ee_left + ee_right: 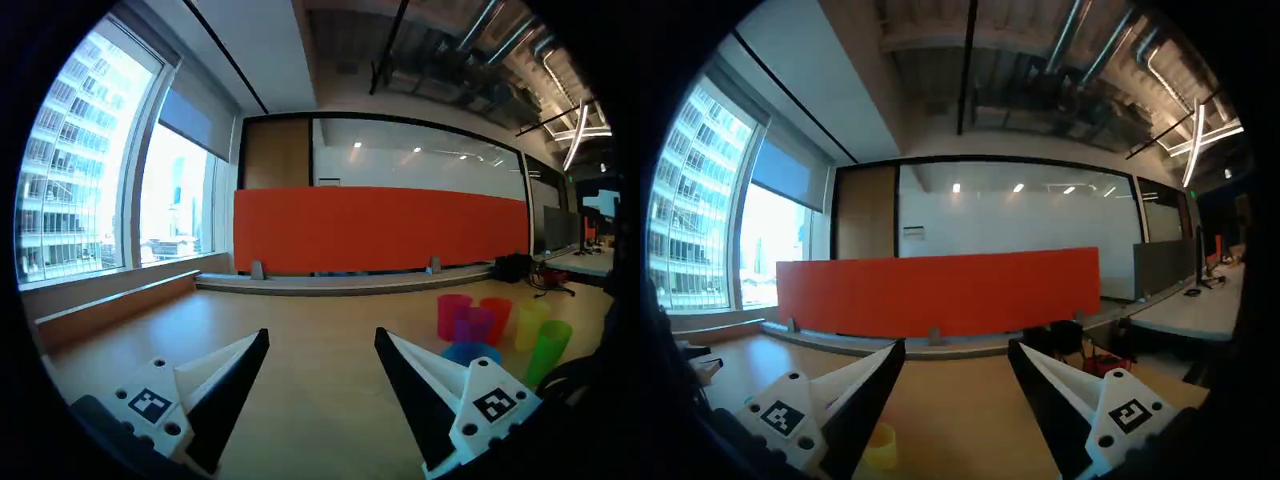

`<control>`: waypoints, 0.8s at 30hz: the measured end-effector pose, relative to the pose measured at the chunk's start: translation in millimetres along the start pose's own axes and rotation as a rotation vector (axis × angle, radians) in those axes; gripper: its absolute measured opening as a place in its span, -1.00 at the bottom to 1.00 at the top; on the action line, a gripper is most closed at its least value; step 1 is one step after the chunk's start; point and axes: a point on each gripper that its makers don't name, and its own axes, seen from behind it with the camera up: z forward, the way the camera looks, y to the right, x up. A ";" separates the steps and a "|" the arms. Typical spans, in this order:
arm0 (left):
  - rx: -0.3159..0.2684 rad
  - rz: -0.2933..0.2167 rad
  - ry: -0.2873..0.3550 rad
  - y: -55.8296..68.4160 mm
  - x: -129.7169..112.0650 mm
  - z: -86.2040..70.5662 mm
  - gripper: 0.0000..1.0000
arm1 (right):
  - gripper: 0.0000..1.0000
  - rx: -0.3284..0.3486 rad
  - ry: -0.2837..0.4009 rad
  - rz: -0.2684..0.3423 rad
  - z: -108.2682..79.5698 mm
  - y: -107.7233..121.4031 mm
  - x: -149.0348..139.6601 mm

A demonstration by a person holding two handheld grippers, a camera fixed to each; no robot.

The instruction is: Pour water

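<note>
In the left gripper view my left gripper [322, 340] stands open over the wooden table [320, 400], nothing between its fingers. To its right stands a cluster of plastic cups: a pink cup [452, 316], a purple cup [473, 325], a red cup [498, 318], a yellow cup [532, 323], a green cup [549, 350] and a blue cup [470, 353] partly behind the right finger. In the right gripper view my right gripper [956, 344] is open and empty, with a yellow cup [881, 445] low beside its left finger.
An orange partition [376, 228] runs across the table's far edge. Large windows [72, 160] line the left side. Beyond the partition to the right stand desks with dark bags [1068, 336] and cables.
</note>
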 end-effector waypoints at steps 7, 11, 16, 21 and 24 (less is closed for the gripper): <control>-0.003 0.001 0.000 0.9 0.1 0.9 0.97 | 0.98 0.003 -0.001 -0.006 -0.6 0.2 -1.3; -0.003 0.000 -0.002 0.8 -0.2 0.9 0.97 | 0.98 0.009 -0.002 -0.014 -0.7 0.1 -2.0; -0.003 0.002 -0.001 0.8 -0.7 0.8 0.97 | 0.98 0.011 -0.001 -0.029 -0.2 2.8 -1.6; -0.003 0.002 -0.001 0.9 0.0 1.0 0.97 | 0.98 0.026 -0.006 -0.051 0.0 2.6 -6.0; -0.003 0.001 -0.002 0.8 0.1 0.8 0.97 | 0.98 0.027 -0.010 -0.061 1.2 4.9 -11.0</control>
